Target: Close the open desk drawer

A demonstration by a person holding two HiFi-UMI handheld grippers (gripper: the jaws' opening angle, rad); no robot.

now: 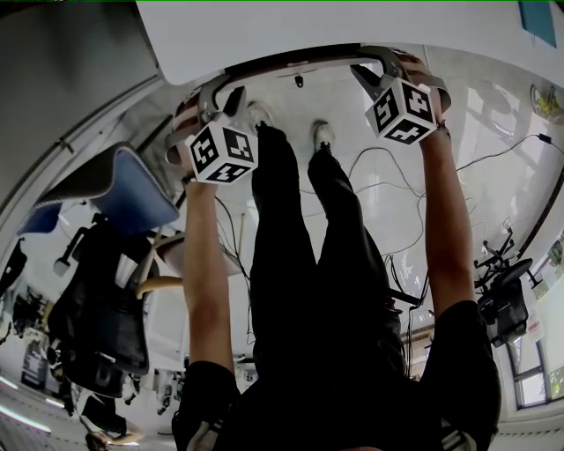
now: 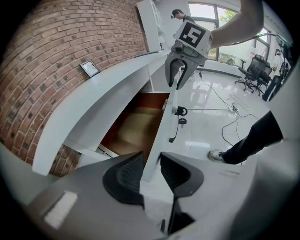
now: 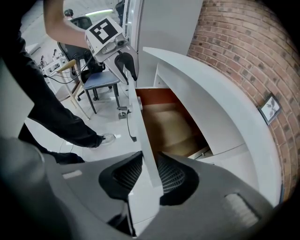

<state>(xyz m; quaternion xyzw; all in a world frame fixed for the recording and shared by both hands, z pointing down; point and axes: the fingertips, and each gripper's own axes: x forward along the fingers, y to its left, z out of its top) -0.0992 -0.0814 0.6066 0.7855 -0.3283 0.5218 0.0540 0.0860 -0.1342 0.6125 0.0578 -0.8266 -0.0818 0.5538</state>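
Observation:
A white desk (image 1: 352, 26) has its drawer pulled out, with a brown inside (image 2: 133, 129) (image 3: 171, 126). The thin white drawer front (image 1: 300, 63) (image 2: 161, 126) (image 3: 138, 126) runs between both pairs of jaws. My left gripper (image 1: 218, 95) (image 2: 151, 164) straddles its top edge near the left end, pads against both faces. My right gripper (image 1: 379, 72) (image 3: 149, 171) clamps the same edge near the right end. Each gripper shows in the other's view, the right gripper (image 2: 180, 77) and the left gripper (image 3: 126, 65). A key (image 2: 179, 112) hangs from the lock on the front.
The person's legs (image 1: 326, 229) stand right before the drawer. A blue-seated chair (image 1: 132, 189) (image 3: 101, 79) and a dark office chair (image 1: 97, 317) stand to the left. Cables (image 1: 388, 176) trail over the glossy floor. A brick wall (image 2: 56, 47) backs the desk.

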